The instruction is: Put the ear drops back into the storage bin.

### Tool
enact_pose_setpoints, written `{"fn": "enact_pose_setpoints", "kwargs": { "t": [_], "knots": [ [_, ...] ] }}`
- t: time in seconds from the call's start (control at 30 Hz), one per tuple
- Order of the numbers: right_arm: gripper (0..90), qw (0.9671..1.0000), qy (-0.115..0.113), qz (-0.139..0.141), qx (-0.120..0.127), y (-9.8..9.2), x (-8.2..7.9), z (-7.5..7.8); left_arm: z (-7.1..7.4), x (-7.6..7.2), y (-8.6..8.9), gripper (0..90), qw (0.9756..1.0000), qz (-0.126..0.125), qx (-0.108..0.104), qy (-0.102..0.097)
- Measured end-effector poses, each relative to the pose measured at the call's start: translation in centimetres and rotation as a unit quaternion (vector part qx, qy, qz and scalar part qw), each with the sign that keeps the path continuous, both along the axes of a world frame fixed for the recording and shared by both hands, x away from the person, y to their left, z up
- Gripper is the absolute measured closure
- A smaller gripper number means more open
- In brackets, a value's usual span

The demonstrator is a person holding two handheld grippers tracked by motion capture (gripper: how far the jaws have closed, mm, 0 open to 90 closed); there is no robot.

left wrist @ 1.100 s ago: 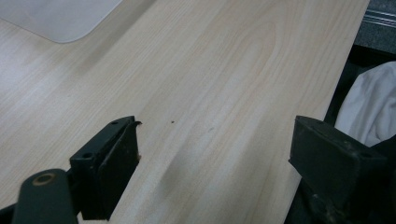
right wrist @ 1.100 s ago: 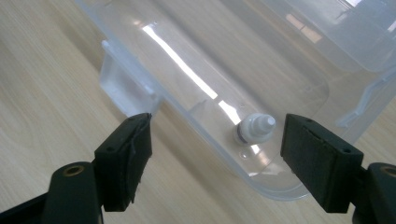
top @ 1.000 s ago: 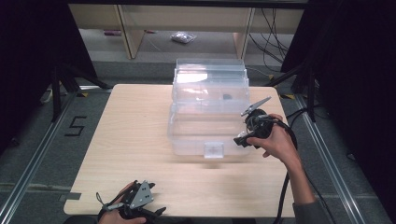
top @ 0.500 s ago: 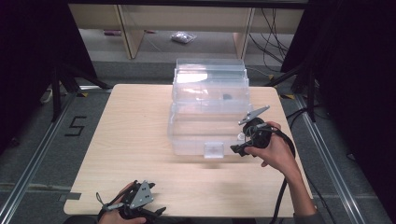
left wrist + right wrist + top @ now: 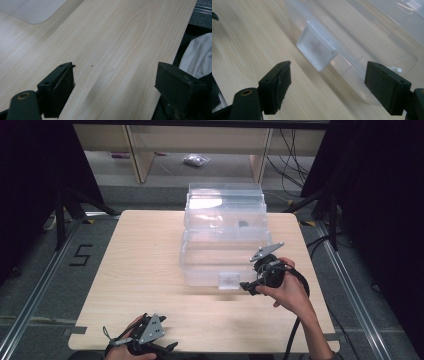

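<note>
- High view: a clear plastic storage box [image 5: 224, 240] sits on the light wooden table [image 5: 135, 270], toward the far side and a little right of centre, with its lid raised behind it.
- A frosted latch tab [image 5: 228, 280] hangs at the middle of the box's near edge, facing the person.
- The right gripper [image 5: 248, 287] is low at the box's near right corner, just beside that tab, held in the right hand [image 5: 287, 292]; a black cable [image 5: 295, 330] trails off it toward the near table edge.
- Right gripper view: the right gripper's [image 5: 327, 86] jaws stand wide apart with nothing between them, the latch tab [image 5: 317, 51] just ahead of the gap and the box's rounded corner [image 5: 372, 82] beyond the right jaw.
- The left gripper [image 5: 167, 347] sits at the near edge of the table, well apart from the box, held in the left hand [image 5: 127, 351].
- Left gripper view: the left gripper's [image 5: 115, 82] jaws are spread wide too, bare wood between them, and a pale rounded corner of the box [image 5: 31, 11] shows far off at the top left.
- White cloth [image 5: 197, 57] shows past the table edge on the right.
</note>
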State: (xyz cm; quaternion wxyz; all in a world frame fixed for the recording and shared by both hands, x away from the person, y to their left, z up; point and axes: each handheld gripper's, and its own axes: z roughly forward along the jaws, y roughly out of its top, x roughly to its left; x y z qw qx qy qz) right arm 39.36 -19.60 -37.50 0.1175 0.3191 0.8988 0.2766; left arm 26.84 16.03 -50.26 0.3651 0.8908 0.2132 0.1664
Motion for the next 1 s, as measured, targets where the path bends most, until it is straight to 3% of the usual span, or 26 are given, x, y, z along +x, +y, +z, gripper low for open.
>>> {"fn": "enact_pose_setpoints", "kwargs": {
  "t": [0.03, 0.13, 0.2, 0.23, 0.57, 0.73, 0.8, 0.9, 1.0],
  "knots": [
    [22.2, 0.9999, 0.006, -0.012, 0.008, 0.1, -0.3, 0.0, 0.0, 0.0, 0.0, 15.1, 1.0000, 0.000, 0.001, 0.000],
    [22.1, 0.9999, 0.010, -0.007, 0.009, 0.1, -0.5, -0.1, 0.0, 0.0, 0.0, 15.1, 1.0000, -0.001, -0.001, 0.000],
    [22.1, 1.0000, 0.000, 0.000, 0.001, 0.1, -0.4, -0.2, 0.0, 0.0, 0.0, 15.1, 1.0000, 0.000, 0.001, -0.001],
    [22.0, 0.9999, 0.010, -0.007, 0.005, 0.2, -0.7, -0.2, 0.0, 0.0, 0.0, 15.1, 1.0000, 0.000, 0.000, -0.001],
    [21.5, 0.9999, 0.008, 0.008, 0.004, 0.5, -0.9, -1.2, 0.0, 0.0, 0.0, 15.1, 1.0000, 0.000, -0.001, 0.000],
    [21.2, 0.9998, 0.014, -0.007, 0.010, 0.4, -1.3, -1.6, 0.0, 0.0, 0.0, 15.1, 1.0000, 0.000, -0.001, -0.001],
    [20.8, 0.9999, 0.007, 0.009, 0.009, 0.2, -1.2, -1.8, 0.1, 0.0, 0.0, 15.1, 1.0000, 0.000, -0.001, 0.000],
    [20.7, 0.9998, 0.009, 0.001, 0.018, 0.3, -1.4, -2.2, 0.0, -0.1, 0.0, 15.1, 1.0000, 0.004, -0.003, 0.003],
    [20.7, 0.9998, 0.008, 0.011, 0.016, 0.2, -1.4, -2.7, 0.1, 0.0, 0.1, 15.1, 1.0000, 0.001, 0.002, -0.002]
  ]
}}
